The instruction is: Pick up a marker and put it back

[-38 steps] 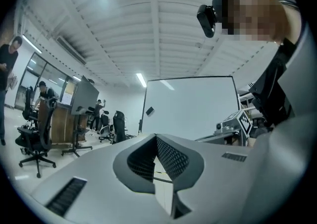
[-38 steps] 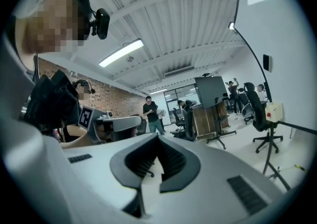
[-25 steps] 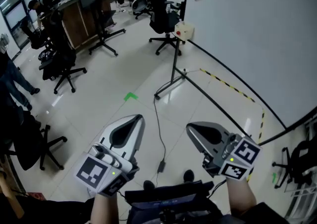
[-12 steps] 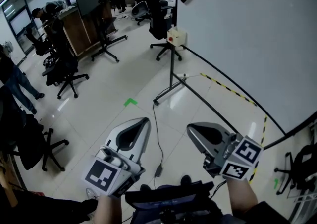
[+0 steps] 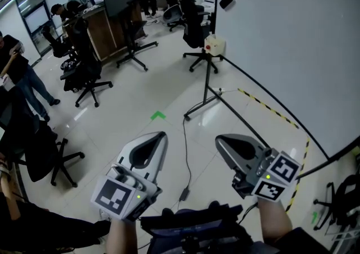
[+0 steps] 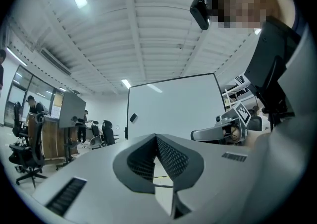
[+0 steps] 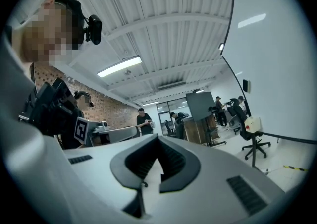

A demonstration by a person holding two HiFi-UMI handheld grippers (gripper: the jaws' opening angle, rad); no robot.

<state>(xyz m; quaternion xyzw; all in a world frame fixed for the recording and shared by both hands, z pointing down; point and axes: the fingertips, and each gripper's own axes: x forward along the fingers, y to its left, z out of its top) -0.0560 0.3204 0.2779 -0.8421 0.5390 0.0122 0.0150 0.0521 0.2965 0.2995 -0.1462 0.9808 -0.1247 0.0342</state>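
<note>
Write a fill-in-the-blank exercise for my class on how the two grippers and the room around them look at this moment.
1. The fingers of the left gripper are ____, tips touching.
2. The right gripper holds ____ between its fingers.
3. The green tape mark is stuck to the ____.
4. In the head view the whiteboard fills the ____ side.

Missing words: shut; nothing; floor; right.
</note>
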